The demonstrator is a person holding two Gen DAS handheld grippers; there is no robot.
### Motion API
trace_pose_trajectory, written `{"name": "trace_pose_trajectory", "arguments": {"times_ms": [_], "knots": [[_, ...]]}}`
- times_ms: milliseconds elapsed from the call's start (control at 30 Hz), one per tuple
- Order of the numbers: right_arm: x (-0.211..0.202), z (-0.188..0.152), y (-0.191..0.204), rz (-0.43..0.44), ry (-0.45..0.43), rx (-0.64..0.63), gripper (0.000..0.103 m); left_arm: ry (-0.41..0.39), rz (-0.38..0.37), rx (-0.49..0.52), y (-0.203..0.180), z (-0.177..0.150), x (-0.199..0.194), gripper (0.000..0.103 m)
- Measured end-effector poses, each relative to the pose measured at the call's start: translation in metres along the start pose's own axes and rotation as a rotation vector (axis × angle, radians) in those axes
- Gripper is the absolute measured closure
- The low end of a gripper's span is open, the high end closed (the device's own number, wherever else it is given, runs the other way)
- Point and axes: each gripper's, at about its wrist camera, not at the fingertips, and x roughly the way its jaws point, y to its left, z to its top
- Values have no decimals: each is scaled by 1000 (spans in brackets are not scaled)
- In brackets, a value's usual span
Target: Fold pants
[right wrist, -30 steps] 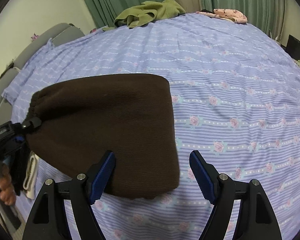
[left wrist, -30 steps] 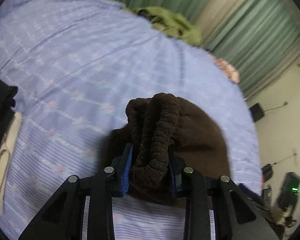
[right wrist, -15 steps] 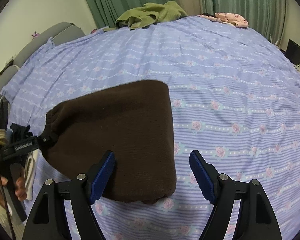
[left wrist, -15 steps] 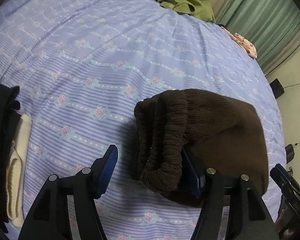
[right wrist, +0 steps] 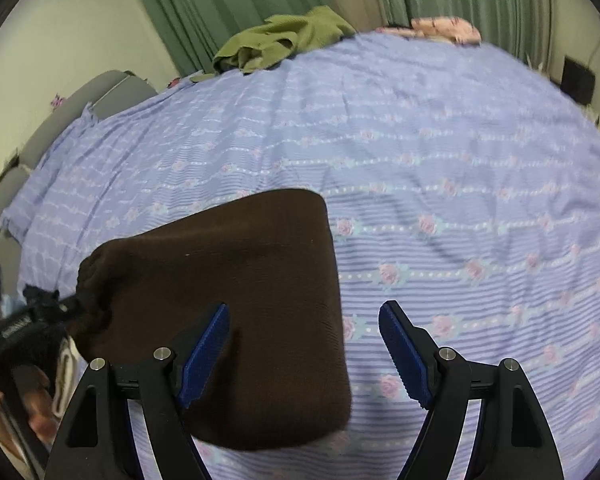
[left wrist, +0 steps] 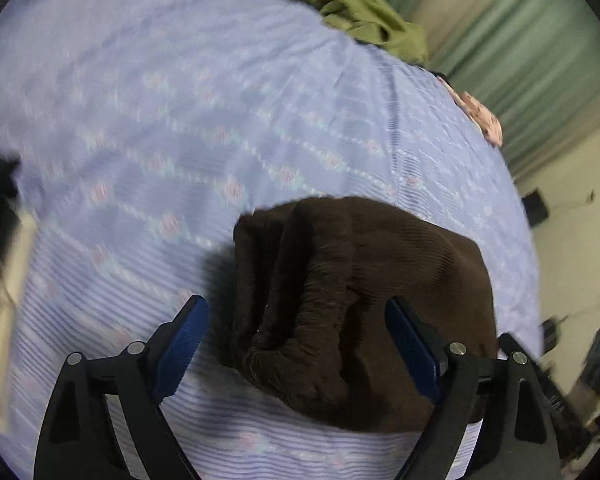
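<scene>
The dark brown pants (left wrist: 352,296) lie folded into a thick pad on the purple flowered bedsheet (left wrist: 180,120). In the left wrist view their bunched elastic waistband lies between the blue pads of my left gripper (left wrist: 296,344), which is open and not pinching it. In the right wrist view the folded pants (right wrist: 236,300) lie flat, with my open, empty right gripper (right wrist: 304,356) over their near right corner. The left gripper (right wrist: 40,316) shows at the pants' left end, by the waistband.
A green garment (right wrist: 284,40) and a pink one (right wrist: 444,26) lie at the bed's far edge by green curtains. A stack of black and cream clothes (left wrist: 4,256) sits at the left. A grey headboard (right wrist: 92,96) stands far left.
My left gripper was shut on the waistband one second ago, then opened and let it go; the pants now rest on the bed. The right gripper stayed open and drew back slightly.
</scene>
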Motion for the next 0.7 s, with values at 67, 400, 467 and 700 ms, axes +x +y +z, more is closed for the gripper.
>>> {"name": "trace_pose_trajectory", "arguments": {"times_ms": [67,400,467,700], "knots": [[9,-1,-2,8,18,26,25,8,-2,-51,10,-5,7,15],[53,-24,-9,31,97,26,25,107,-66,-142,42,-26,45,14],[58,-27,-11,33,99,25,25,108,-76,-154,43,-29,50,14],[75,-29,-16,43,119,41,25,111,-146,-257,55,-35,65,14]]}}
